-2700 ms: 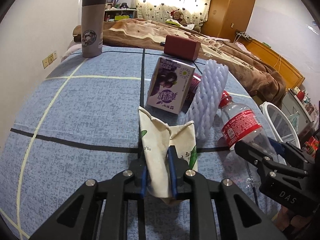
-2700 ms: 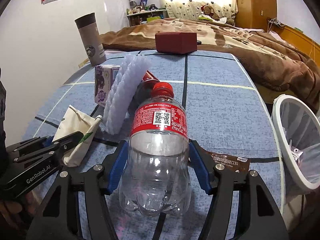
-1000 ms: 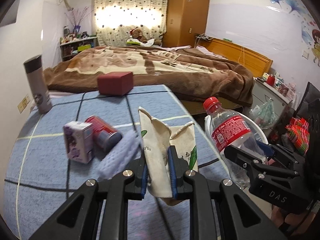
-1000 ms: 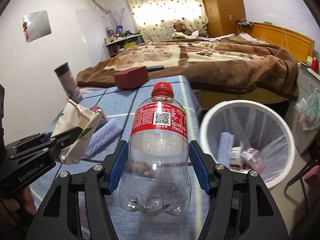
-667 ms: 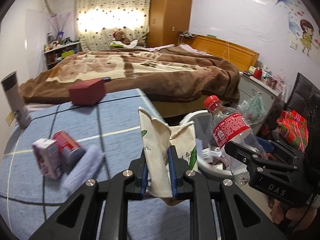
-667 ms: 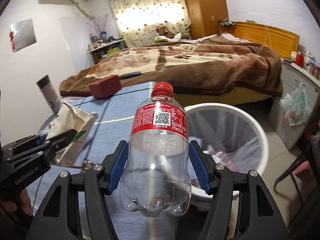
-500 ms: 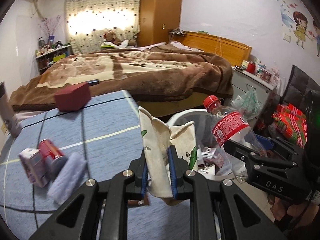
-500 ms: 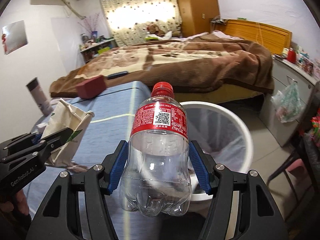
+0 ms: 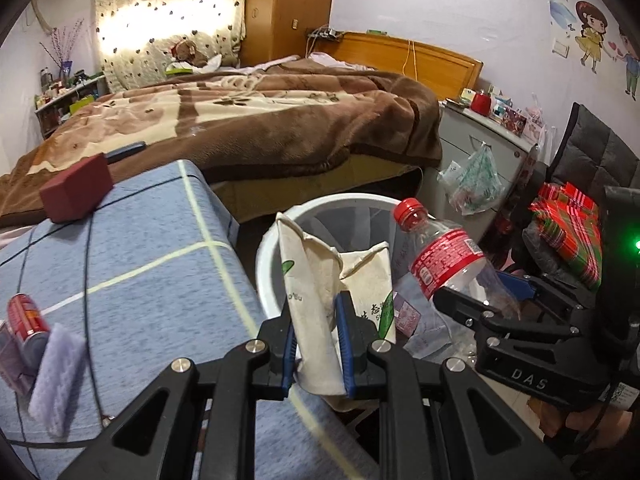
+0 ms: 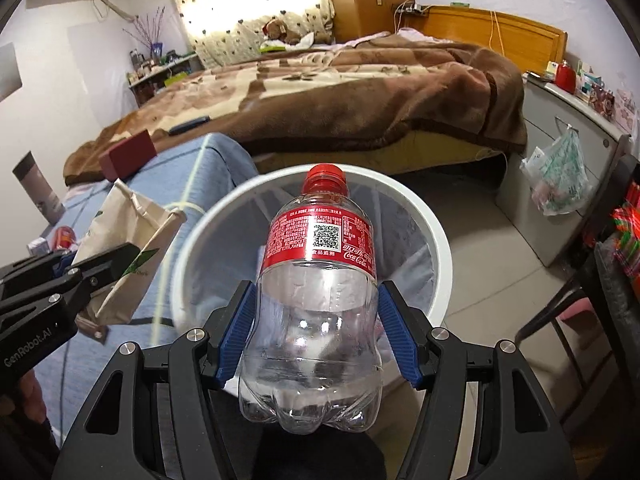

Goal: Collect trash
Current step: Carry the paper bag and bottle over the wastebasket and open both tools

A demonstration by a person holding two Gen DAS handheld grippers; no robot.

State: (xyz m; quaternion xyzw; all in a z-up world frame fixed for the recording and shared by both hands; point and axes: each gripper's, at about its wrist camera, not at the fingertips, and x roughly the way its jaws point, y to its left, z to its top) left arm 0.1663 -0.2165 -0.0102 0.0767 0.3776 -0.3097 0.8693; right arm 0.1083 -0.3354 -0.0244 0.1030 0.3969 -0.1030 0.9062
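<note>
Right wrist view shows the clear plastic cola bottle with a red label and cap (image 10: 316,300) clamped upright between the blue pads of the right gripper (image 10: 316,328), jaws wide around its body, in front of the mouth of the white round mesh-lined trash bin (image 10: 436,240). Left wrist view shows the left gripper (image 9: 316,344) pinched nearly together on a crumpled cream paper bag with green print (image 9: 320,280), held at the bin's near rim (image 9: 264,264). Only this view shows wrappers lying inside the bin, plus the red can (image 9: 26,318) and white foam sleeve (image 9: 54,376) lying on the blue cloth-covered table (image 9: 140,248). A second ago both items were over the table; now they are at the bin.
</note>
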